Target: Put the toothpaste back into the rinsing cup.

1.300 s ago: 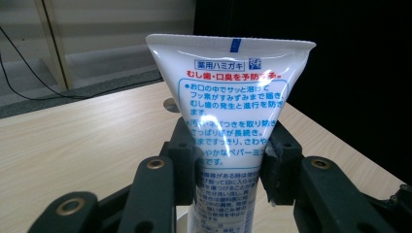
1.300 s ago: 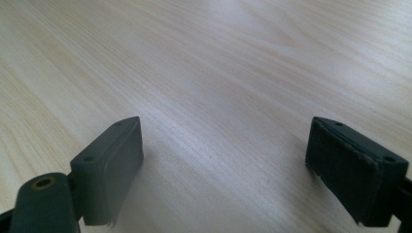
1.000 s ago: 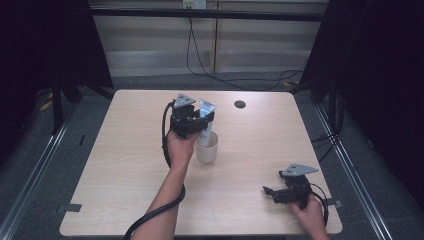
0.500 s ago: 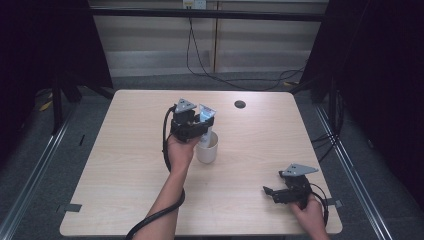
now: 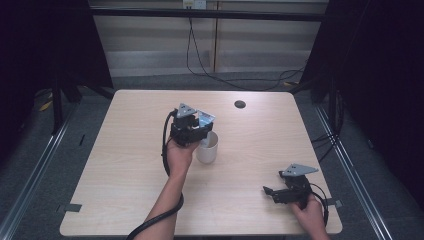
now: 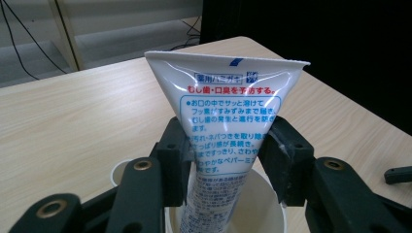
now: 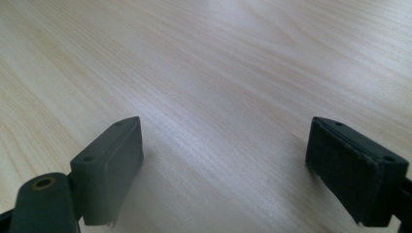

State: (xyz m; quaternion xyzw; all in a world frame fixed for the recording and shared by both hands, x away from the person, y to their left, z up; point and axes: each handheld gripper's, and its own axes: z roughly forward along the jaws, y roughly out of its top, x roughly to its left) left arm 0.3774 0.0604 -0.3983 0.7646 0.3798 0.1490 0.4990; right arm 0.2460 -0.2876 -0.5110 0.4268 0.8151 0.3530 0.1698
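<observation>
A white toothpaste tube (image 6: 228, 97) with blue and red print stands upright, crimped end up, between the jaws of my left gripper (image 6: 226, 160), which is shut on its sides. The tube's lower end hangs inside a white cup (image 6: 265, 206) just below the jaws. In the high view the left gripper (image 5: 201, 132) holds the tube (image 5: 205, 119) over the cup (image 5: 208, 150) at the table's middle. My right gripper (image 5: 268, 192) rests low at the front right, jaws wide open with nothing between them; only bare wood lies before the right gripper (image 7: 228, 165).
The light wooden table (image 5: 125, 165) has a small black round grommet (image 5: 240, 104) near its far edge. Dark curtains and metal rails flank the table. A cable trails from the left gripper along the forearm toward the front edge.
My left gripper has come down and slightly nearer with the tube, bringing the tube's lower end into the cup. The right gripper has stayed put.
</observation>
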